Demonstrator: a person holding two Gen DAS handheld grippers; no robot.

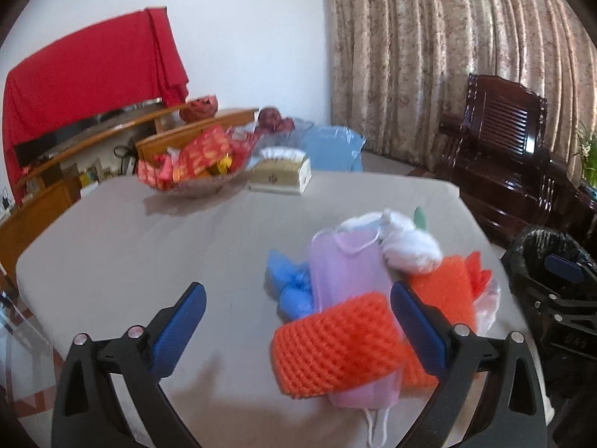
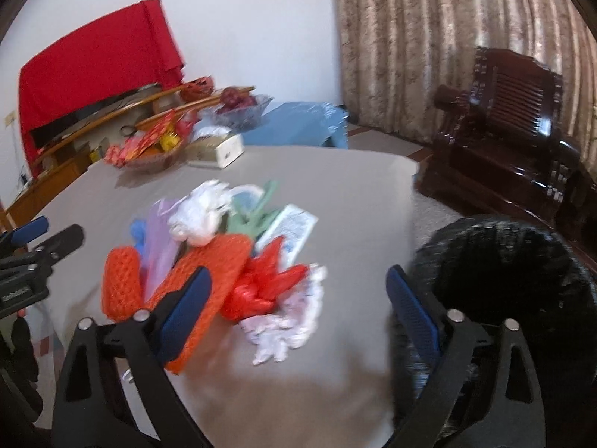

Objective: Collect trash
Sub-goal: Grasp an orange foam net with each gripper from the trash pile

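Left gripper [image 1: 298, 321]: jaws apart, orange foam net [image 1: 335, 347] between them.
Right gripper [image 2: 298, 306]: jaws apart, empty.
Risk: the net may drag the purple mask [image 1: 347, 272] beneath it.

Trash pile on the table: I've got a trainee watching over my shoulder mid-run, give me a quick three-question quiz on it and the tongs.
1. True or false: the left tongs are shut on the purple face mask.
2. Which item lies across the near end of that mask? A) orange foam net B) tissue box C) snack bowl
3. Fill in: beyond the table's right edge stands a bin with a ____ liner.

Key:
1. False; both the left and the right tongs are open and hold nothing.
2. A
3. black
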